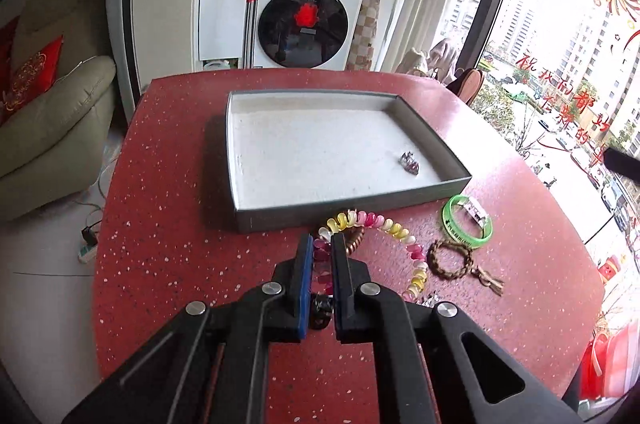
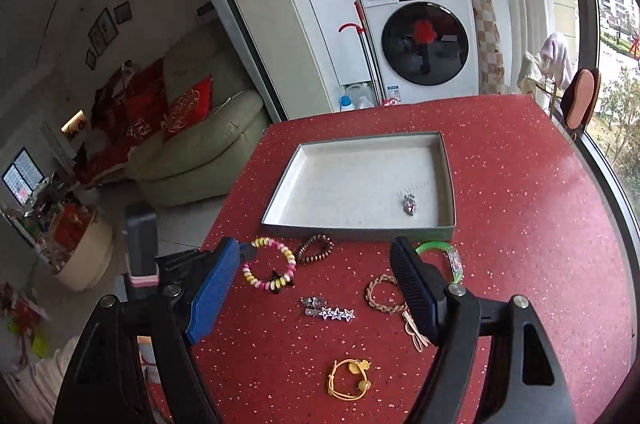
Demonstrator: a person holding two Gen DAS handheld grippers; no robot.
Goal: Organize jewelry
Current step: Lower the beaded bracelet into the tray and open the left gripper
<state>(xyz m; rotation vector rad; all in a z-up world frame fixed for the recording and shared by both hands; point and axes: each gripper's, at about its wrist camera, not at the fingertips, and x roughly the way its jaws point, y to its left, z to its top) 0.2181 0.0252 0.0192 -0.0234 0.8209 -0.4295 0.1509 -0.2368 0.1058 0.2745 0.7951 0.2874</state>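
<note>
A grey box tray [image 1: 240, 160] [image 2: 288, 184] sits on the red table and holds one small silver charm [image 1: 411, 162] [image 2: 409, 205]. My left gripper [image 1: 322, 244] is nearly shut around the left side of a pink-and-yellow coil bracelet [image 1: 394, 230] [image 2: 289, 256] lying on the table in front of the tray. My right gripper [image 2: 316, 256] is open and empty above the loose jewelry. A brown coil band [image 2: 316, 248], a green bangle [image 1: 466, 228] [image 2: 436, 248], a braided bracelet [image 1: 450, 258] [image 2: 380, 294], star clips [image 2: 328, 309] and a yellow cord bracelet [image 2: 350, 378] lie nearby.
The red speckled table [image 1: 180, 224] [image 2: 520, 224] drops off at the left to the floor. A washing machine [image 1: 308, 24] and a sofa [image 1: 52, 128] stand beyond it. A window [image 1: 580, 64] runs along the right.
</note>
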